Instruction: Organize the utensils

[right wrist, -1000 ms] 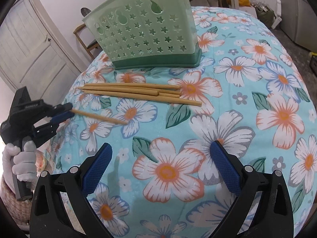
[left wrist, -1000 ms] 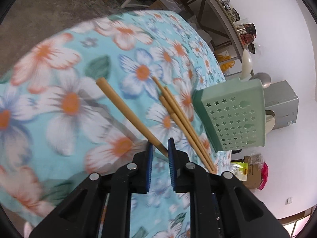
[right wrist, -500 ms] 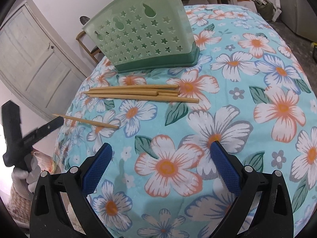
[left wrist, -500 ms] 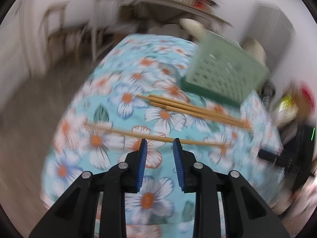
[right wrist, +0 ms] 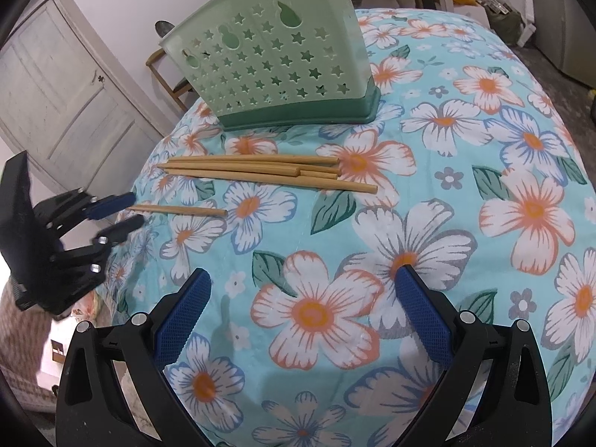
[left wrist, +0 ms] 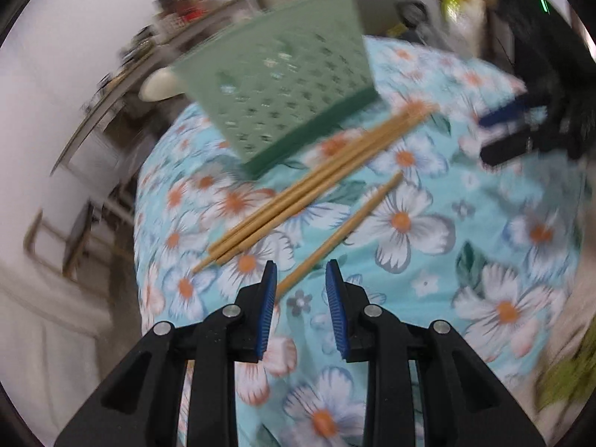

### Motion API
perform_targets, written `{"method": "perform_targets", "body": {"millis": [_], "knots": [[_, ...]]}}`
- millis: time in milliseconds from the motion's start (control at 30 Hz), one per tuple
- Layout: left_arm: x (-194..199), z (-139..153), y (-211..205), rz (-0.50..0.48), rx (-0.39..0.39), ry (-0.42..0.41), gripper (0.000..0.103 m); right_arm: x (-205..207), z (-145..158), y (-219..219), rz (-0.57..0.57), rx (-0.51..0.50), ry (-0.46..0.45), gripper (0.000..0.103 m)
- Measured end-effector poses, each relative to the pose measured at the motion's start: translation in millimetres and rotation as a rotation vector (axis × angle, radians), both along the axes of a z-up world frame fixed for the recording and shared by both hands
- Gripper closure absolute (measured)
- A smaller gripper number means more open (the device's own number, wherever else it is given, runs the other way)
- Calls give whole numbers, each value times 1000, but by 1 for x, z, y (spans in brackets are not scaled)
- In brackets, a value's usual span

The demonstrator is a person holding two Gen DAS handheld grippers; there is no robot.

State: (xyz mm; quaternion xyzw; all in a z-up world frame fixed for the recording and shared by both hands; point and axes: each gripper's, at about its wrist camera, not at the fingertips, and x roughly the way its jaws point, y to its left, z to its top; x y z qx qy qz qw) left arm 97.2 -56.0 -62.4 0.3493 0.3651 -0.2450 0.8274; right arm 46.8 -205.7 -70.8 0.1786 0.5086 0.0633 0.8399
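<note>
Five wooden chopsticks can be counted on the flowered tablecloth (right wrist: 428,193): a bundle of four chopsticks (right wrist: 260,171) lying together and a single chopstick (right wrist: 178,209) lying apart from them. One green utensil holder (right wrist: 283,63) with star-shaped holes is seen standing behind the bundle. Two grippers are seen, the left gripper (right wrist: 124,210) and the right gripper (right wrist: 303,305), each fitted with two blue pads.
</note>
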Motion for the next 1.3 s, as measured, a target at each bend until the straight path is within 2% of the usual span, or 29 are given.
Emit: {"method": "perform_targets", "body": {"millis": [100, 167, 233, 333, 433, 533, 633, 800, 900, 1200, 1233, 1300], "knots": [[7, -15, -7, -67, 85, 18, 77, 1, -1, 0, 0, 1, -3, 8], [8, -21, -11, -92, 112, 7, 77, 0, -1, -2, -1, 9, -3, 8], [11, -22, -14, -99, 110, -3, 77, 1, -1, -7, -13, 38, -3, 8], [14, -23, -17, -93, 73, -8, 84, 1, 0, -18, -49, 116, -4, 9], [6, -26, -23, -109, 83, -58, 86, 2, 3, -28, -88, 195, -10, 20], [-2, -29, -27, -113, 88, -90, 87, 6, 0, -44, -152, 349, -10, 33], [-7, -28, -27, -87, 49, -81, 88, 13, -7, -53, -217, 457, 15, 44], [-18, -25, -25, -49, -14, -63, 89, 22, -26, -65, -361, 545, 93, 63], [-20, -23, -24, -17, -56, -46, 89, 23, -34, -73, -442, 600, 110, 71], [-24, -20, -13, 86, -180, -4, 91, 20, -46, -86, -626, 686, 111, 78], [-24, -20, -11, 101, -197, 2, 91, 20, -46, -85, -638, 685, 109, 80], [-25, -19, -6, 134, -232, 14, 91, 18, -49, -87, -654, 678, 114, 92]]}}
